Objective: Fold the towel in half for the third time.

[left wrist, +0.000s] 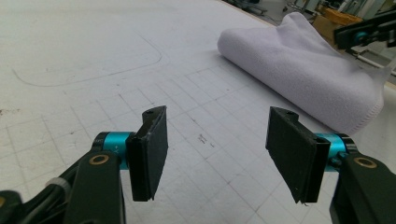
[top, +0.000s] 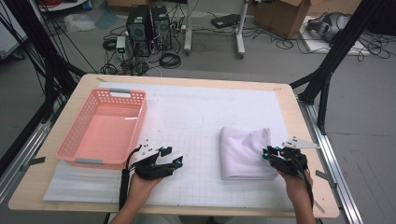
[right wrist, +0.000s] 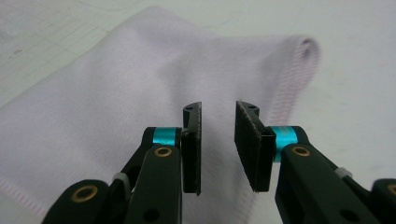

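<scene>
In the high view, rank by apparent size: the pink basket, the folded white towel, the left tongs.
1. pink basket, plainly the largest.
2. folded white towel, roughly half the basket's footprint.
3. left tongs, smallest; they sit nearer the camera than the basket, yet look clearly smaller.

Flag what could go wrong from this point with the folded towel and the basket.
1. The right tool is over the folded towel with its jaws slightly apart and nothing pinched; closing here might catch just the top layer, so the fold could open on lifting.
2. The pink basket sits across the table, beyond the left tool; carrying the towel over might snag that open, idle tool.
</scene>
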Demonstrator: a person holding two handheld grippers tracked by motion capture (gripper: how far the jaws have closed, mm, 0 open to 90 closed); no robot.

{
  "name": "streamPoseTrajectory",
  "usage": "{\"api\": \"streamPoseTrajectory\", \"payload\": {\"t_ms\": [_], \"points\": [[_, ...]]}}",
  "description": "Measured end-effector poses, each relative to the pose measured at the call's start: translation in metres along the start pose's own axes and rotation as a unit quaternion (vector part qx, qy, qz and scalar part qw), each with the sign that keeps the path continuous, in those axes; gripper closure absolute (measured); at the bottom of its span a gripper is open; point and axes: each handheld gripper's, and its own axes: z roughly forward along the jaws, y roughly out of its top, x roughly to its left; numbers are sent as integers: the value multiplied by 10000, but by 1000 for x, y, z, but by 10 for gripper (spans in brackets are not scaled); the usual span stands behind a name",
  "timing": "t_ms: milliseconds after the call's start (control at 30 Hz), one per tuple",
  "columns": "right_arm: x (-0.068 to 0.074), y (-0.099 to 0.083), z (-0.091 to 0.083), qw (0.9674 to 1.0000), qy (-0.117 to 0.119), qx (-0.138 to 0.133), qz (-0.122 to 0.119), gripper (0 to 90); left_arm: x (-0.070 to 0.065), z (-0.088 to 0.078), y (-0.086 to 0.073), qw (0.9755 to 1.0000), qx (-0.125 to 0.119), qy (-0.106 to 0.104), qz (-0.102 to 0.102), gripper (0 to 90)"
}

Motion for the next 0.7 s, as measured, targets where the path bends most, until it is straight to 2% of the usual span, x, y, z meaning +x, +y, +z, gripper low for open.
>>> {"api": "streamPoseTrajectory", "payload": {"t_ms": [67, 100, 133, 167, 200, 267, 367, 467, 533, 600, 633, 700], "points": [[-2, -6, 11, 9996, -131, 232, 24, 702, 0, -1, 0, 10000, -2, -4, -7, 391], [-4, -10, 13, 9992, -177, 305, 188, 703, 1, -1, 0, 10000, -13, 5, -15, 391], [-7, -14, 11, 9986, -181, 254, 419, 709, 1, -1, 0, 10000, -18, -3, -28, 391], [-9, -15, 7, 9973, -302, 303, 590, 715, 1, -1, 0, 10000, -28, -17, -46, 391], [-11, -16, 4, 9961, -418, 411, 660, 715, 1, -1, 0, 10000, -20, -13, -35, 391], [-13, -17, -1, 9945, -372, 563, 806, 714, 1, 0, 0, 10000, 1, -28, -25, 391], [-10, -12, -5, 9964, -462, 481, 517, 677, 0, 2, 0, 10000, 27, -24, 9, 391], [-9, -3, -2, 9989, -407, 84, 198, 635, 1, 1, 1, 10000, 16, 1, 9, 391], [-7, 7, 6, 9995, -328, 6, 6, 619, 1, 0, 1, 10000, 13, 0, 2, 391], [-4, 19, 17, 9996, -217, -80, -191, 563, 2, 0, 1, 10000, 12, -6, 4, 391], [-3, 26, 23, 9993, -245, -62, -285, 552, 2, 0, 1, 10000, 19, -7, -2, 391], [-2, 37, 36, 9996, -48, 32, -293, 548, 3, 0, 1, 10000, 38, -6, 21, 391]]}}
